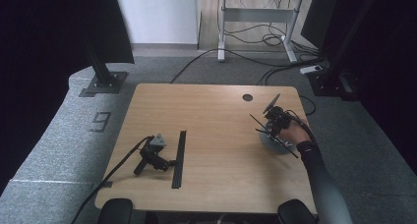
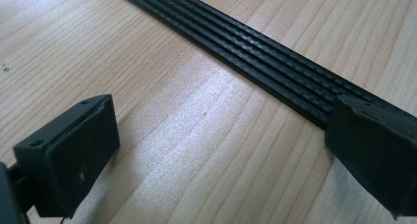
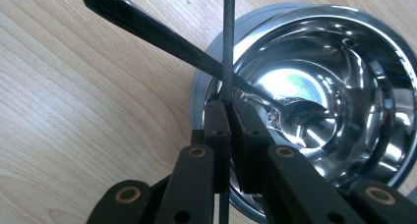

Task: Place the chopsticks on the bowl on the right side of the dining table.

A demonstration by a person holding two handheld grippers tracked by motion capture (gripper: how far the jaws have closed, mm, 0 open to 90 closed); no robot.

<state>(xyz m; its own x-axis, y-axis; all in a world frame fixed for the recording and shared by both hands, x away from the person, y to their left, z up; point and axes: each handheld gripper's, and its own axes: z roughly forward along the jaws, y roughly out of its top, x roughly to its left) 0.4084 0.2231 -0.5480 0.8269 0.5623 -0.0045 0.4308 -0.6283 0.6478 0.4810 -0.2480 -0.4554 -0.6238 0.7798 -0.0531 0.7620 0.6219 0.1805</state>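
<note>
We find the right gripper (image 3: 230, 123) clamped tight on a thin black rod (image 3: 227, 42) over the steel bowl (image 3: 344, 86), presumably for depositing, while the left gripper (image 2: 216, 150) rests wide open and empty beside the black strip (image 2: 255, 52).

The left gripper (image 1: 158, 157) is laid unattended with jaws spread wide, while the right gripper (image 1: 273, 124) is gripped in the hand (image 1: 294, 133), jaws pinched together.

Lab: black curtains (image 1: 44, 32), rig posts (image 1: 101, 67), floor cables (image 1: 255, 37), wooden table (image 1: 211, 135).
</note>
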